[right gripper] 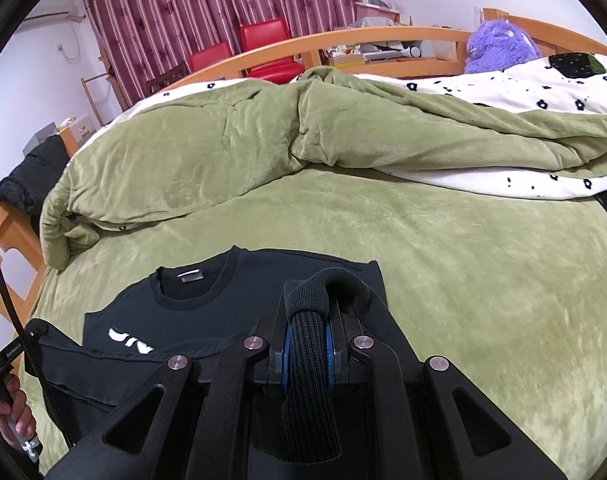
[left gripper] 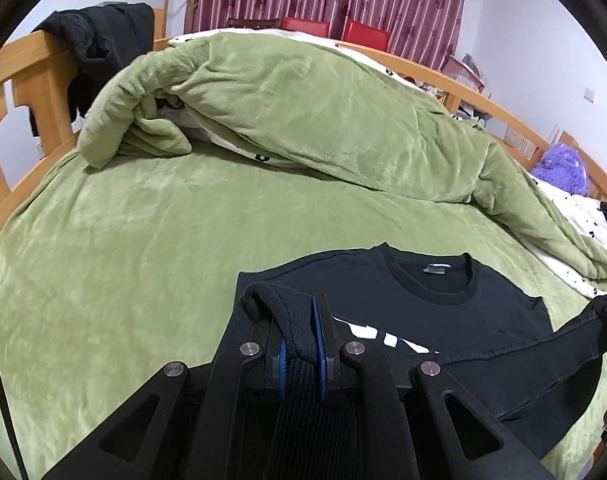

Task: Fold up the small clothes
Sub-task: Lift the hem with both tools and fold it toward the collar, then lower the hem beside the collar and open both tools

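a: how much room on the bed sheet [left gripper: 123, 248] around the black sweatshirt [left gripper: 403, 300]?

b: plenty. flat green runs from its collar to the heaped blanket [left gripper: 303, 112], and out to the wooden bed frame [left gripper: 31, 76].

a: count things?

b: one sweatshirt, one blanket, two red chairs [right gripper: 263, 48] past the frame, one purple plush toy [right gripper: 499, 46].

a: which way does the sweatshirt lie?

b: collar towards the blanket, long axis running from it to the grippers, hem lifted.

a: fingers?

b: left gripper [left gripper: 299, 336] and right gripper [right gripper: 308, 332] each pinch narrow on ribbed hem.
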`<state>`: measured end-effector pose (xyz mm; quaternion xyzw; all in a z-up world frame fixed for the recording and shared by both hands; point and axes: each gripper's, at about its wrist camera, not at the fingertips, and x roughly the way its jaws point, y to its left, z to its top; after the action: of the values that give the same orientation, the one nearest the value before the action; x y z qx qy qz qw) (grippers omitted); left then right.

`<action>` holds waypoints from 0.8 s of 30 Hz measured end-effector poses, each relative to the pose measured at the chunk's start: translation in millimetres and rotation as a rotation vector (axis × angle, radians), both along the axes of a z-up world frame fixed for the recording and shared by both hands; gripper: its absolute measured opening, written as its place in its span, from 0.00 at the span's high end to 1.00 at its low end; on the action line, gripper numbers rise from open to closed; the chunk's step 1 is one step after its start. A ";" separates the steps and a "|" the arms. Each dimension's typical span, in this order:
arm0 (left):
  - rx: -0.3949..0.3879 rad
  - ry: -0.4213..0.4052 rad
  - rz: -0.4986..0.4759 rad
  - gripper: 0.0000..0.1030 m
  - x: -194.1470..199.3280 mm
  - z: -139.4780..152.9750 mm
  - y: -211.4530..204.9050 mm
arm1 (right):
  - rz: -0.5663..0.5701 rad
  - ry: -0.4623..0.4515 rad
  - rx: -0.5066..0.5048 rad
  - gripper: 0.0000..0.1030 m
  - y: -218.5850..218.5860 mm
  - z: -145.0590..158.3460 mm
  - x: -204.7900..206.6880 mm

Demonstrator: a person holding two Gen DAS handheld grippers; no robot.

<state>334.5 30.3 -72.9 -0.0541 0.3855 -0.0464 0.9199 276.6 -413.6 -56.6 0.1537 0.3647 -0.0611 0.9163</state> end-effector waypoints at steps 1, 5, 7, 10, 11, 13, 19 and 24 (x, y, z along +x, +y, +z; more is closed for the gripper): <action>0.005 0.006 -0.003 0.89 5.6 -2.9 -1.4 | 0.001 0.005 0.005 0.88 -2.0 -3.6 4.5; 0.022 0.027 -0.019 0.89 27.1 -17.7 -9.0 | 0.006 0.044 0.020 0.88 -11.1 -23.3 30.6; 0.031 0.043 -0.022 0.89 37.9 -27.4 -13.3 | 0.005 0.058 0.021 0.87 -14.0 -33.2 40.8; 0.031 0.070 -0.026 0.88 48.8 -39.0 -16.4 | 0.001 0.092 0.015 0.87 -14.8 -49.8 55.1; 0.028 0.076 -0.026 0.88 51.2 -41.2 -16.3 | 0.001 0.105 0.013 0.87 -15.2 -54.1 59.3; 0.014 0.085 -0.033 0.87 56.0 -46.3 -15.3 | -0.001 0.121 0.022 0.85 -18.0 -61.1 65.1; -0.057 0.129 -0.042 0.81 60.0 -50.5 -5.2 | -0.016 0.168 0.103 0.76 -29.7 -73.4 74.8; -0.051 0.139 -0.030 0.75 46.7 -47.6 -4.2 | -0.004 0.128 0.001 0.59 -24.7 -53.8 53.1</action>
<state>381.3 26.1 -120.5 -0.0748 0.4478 -0.0663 0.8885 329.8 -438.3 -110.3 0.1508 0.4225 -0.0722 0.8908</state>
